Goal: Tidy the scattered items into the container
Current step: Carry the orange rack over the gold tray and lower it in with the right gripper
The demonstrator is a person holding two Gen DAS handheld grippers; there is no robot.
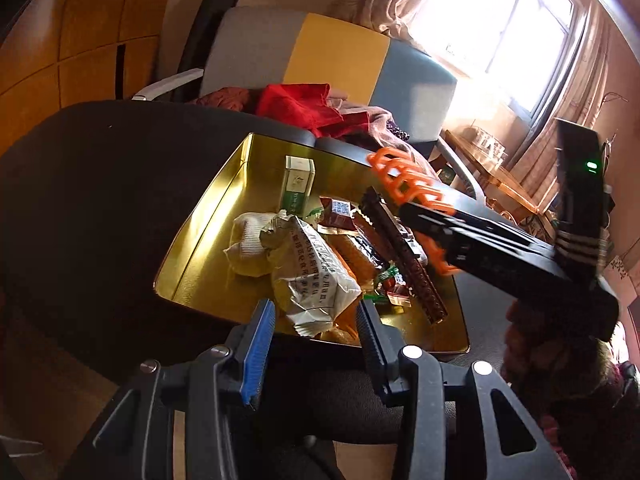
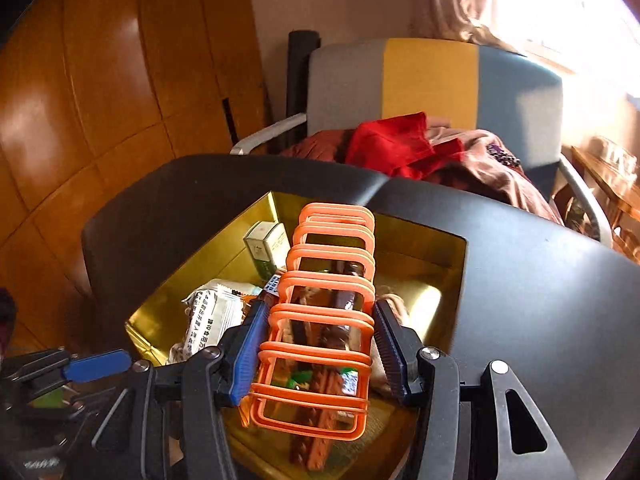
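A gold tin box [image 1: 208, 220] sits on a black table [image 1: 100, 184] and holds snack packets, a white crumpled packet [image 1: 316, 276], a green-and-white carton [image 1: 298, 184] and a long brown brick strip [image 1: 404, 256]. My right gripper [image 2: 316, 340] is shut on an orange ribbed rack [image 2: 324, 300] and holds it above the box [image 2: 420, 240]; the rack also shows in the left wrist view [image 1: 408, 184]. My left gripper [image 1: 316, 332] is open and empty, at the box's near edge, just above the white packet.
A grey, yellow and blue chair [image 1: 340, 56] with red cloth [image 1: 304, 104] piled on it stands behind the table. Wooden cabinets [image 2: 100, 100] are at the left. A bright window [image 1: 500, 28] and a small wooden side table [image 1: 492, 168] are at the right.
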